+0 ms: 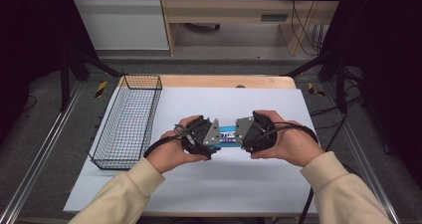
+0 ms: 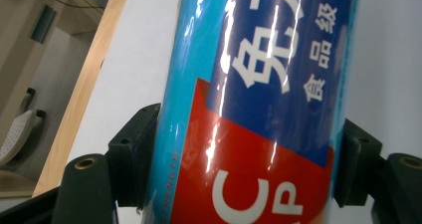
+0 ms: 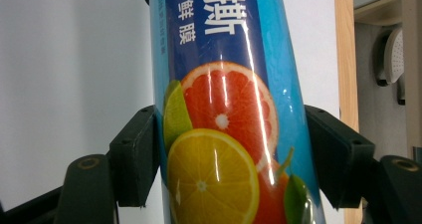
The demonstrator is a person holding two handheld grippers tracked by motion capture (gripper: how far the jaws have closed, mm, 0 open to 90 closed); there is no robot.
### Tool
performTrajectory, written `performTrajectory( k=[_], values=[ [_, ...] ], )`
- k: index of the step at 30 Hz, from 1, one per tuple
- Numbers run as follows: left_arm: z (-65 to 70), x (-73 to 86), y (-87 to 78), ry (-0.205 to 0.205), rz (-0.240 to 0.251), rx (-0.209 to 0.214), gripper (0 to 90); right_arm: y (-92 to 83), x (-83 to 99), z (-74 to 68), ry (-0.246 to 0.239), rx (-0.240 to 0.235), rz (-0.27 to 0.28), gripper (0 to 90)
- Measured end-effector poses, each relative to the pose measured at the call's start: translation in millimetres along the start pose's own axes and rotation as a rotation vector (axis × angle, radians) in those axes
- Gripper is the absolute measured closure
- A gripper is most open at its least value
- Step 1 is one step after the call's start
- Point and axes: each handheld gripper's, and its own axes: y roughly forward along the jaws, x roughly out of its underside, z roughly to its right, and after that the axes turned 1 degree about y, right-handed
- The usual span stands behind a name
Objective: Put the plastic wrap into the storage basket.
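Wire basket [image 1: 127, 122] sits at the far left of the surface [image 1: 199, 184], on the white sheet, well apart from my hands. It's black mesh, long side running away from me; I can't tell whether anything lies in it.

Left gripper [image 1: 201, 137]: in my left hand, pointing right toward the middle. Fingers [image 2: 133, 154] are clamped on one end of the blue roll [image 1: 229, 136]. In the left gripper view both pads press the roll's sides, one on each flank, no gap. That end carries a red label with white letters, a dark blue band with white Chinese characters above it.

Blue roll: held level between the two grippers, just above the surface, centre of the white sheet, slightly nearer my edge. A glossy film wrap throws streaks of glare along its length.

Right gripper [image 1: 249, 134]: in my right hand, pointing left, facing the other one. Fingers [image 3: 134, 157] are clamped on the opposite end of the roll. The right gripper view shows both pads tight on the sides, with the citrus print (orange, grapefruit and lime slices) between them.

Both grippers are close together, grey plates nearly meeting over the roll. The surface's wooden edge [image 1: 224, 80] shows beyond the sheet.
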Motion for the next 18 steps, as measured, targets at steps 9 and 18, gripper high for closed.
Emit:
performTrajectory(
  k=[9, 18],
  values=[
    [7.2, 9.3, 7.9, 0.032, -0.042, -0.019, 28.5, 11.9, 1.4, -1.6, 0.018, -0.048, 0.036, 30.4],
    [14.1, 15.8, 6.6, 0.039, -0.048, -0.034, 28.5, 21.1, 0.7, -6.7, 0.011, -0.067, 0.038, 30.6]
  ],
)
